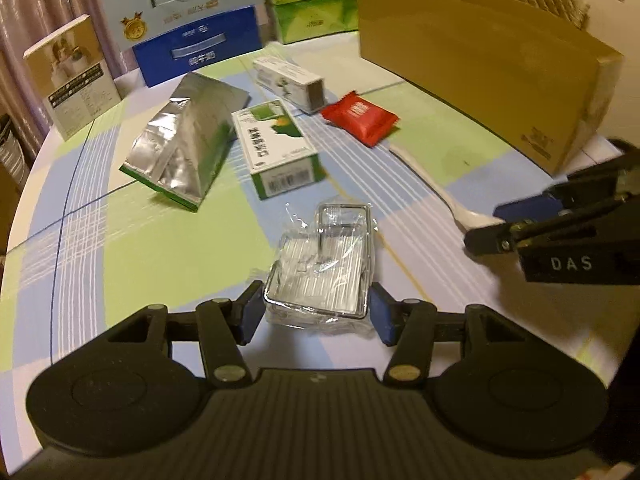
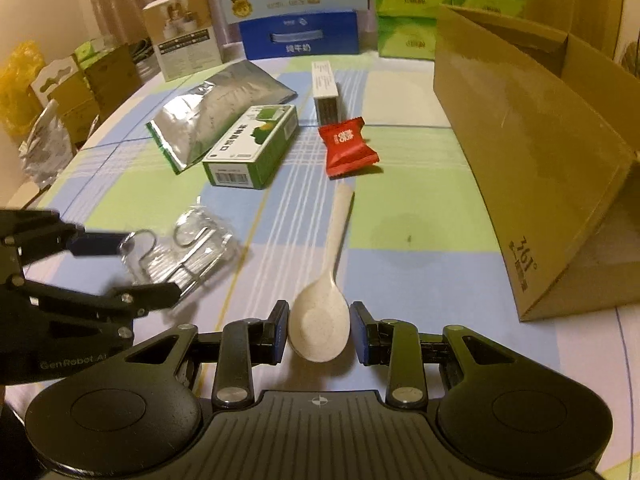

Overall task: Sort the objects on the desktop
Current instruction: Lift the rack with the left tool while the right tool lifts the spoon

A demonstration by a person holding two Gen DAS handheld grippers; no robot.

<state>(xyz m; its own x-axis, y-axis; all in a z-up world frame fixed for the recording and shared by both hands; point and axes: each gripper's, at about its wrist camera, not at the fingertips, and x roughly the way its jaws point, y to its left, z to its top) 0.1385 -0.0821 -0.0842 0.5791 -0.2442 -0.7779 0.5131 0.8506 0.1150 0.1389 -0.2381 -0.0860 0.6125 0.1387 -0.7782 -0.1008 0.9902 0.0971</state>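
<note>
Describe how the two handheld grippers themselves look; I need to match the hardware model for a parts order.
Both are matte black plastic. The left gripper and right gripper have blue finger pads, linkage arms with silver pivot caps, round side housings and a ribbed centre plate. One shows white "DAS" lettering, the other grey "GenRobot" text. No cables visible.

Light: warm, yellowish indoor light, moderately dim; source not in view.
Glare: bright reflections on the foil bag (image 1: 186, 140) and on the wrapped rack (image 1: 320, 268); both lose surface detail.
Shadows: soft, short ones beside the green box (image 1: 280, 148) and under the red packet (image 2: 347, 147); a darker one along the base of the carton (image 2: 536, 184).
Blur: right gripper (image 1: 486, 228) smeared in the left view; left gripper (image 2: 128, 268) and rack smeared in the right view.
Distortion: strong fisheye bending; the table (image 2: 400, 216) edge curves; the corners of both views go black.
Focus: far boxes soft, print unreadable.
</note>
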